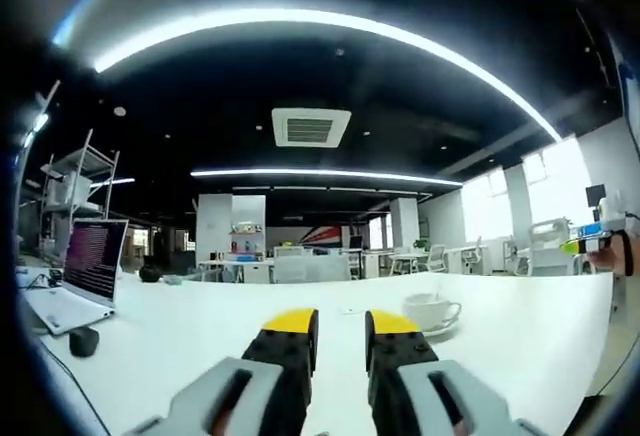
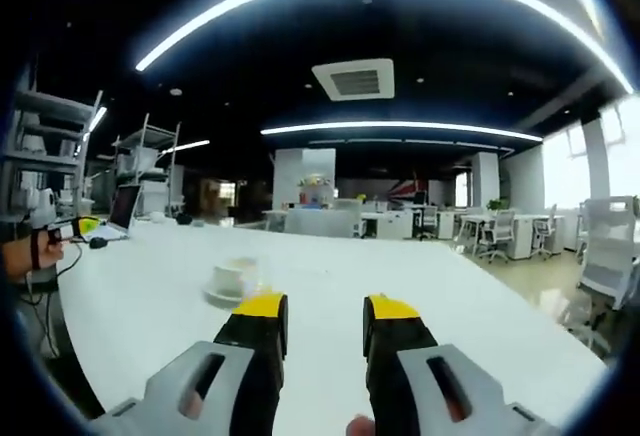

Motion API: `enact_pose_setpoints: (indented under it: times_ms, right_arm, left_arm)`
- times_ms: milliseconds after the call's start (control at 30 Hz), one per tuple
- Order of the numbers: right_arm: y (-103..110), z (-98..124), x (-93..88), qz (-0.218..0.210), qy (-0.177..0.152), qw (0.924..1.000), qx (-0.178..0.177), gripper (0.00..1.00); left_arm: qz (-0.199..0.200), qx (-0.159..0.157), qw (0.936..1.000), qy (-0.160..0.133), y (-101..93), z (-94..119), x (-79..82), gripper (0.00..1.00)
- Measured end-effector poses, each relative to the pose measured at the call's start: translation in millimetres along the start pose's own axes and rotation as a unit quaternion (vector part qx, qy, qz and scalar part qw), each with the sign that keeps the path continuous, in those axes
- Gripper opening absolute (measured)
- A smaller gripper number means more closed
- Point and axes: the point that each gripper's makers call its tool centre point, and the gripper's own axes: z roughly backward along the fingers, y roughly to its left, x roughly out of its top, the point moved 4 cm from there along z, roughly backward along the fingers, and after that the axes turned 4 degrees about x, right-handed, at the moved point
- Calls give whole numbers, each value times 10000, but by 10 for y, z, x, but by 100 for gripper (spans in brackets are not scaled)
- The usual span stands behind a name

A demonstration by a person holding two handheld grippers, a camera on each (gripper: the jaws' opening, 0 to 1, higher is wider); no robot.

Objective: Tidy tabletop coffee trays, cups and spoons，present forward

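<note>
A white coffee cup [image 1: 430,309] stands on a white saucer [image 1: 432,329] on the white table [image 1: 200,336], just right of and beyond my left gripper [image 1: 341,324]. That gripper is open with nothing between its yellow-tipped jaws. In the right gripper view the same cup [image 2: 236,276] on its saucer [image 2: 228,297] sits left of and beyond my right gripper [image 2: 325,311], which is open and holds nothing. The other gripper's yellow tip [image 2: 85,225] shows at the far left, held by a hand [image 2: 25,251].
An open laptop [image 1: 85,274] and a dark mouse [image 1: 83,340] lie at the table's left end, with metal shelving [image 1: 70,186] behind. Office desks and white chairs [image 2: 500,236] fill the background. The table's right edge [image 2: 520,326] drops off to the floor.
</note>
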Motion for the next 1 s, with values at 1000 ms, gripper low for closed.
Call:
enact_pose_setpoints:
  times_ms: [1000]
  right_arm:
    - [168,-9,-91,196,88,9998,20,45]
  left_arm:
    - [37,427,9991,47,138,97,-69,31]
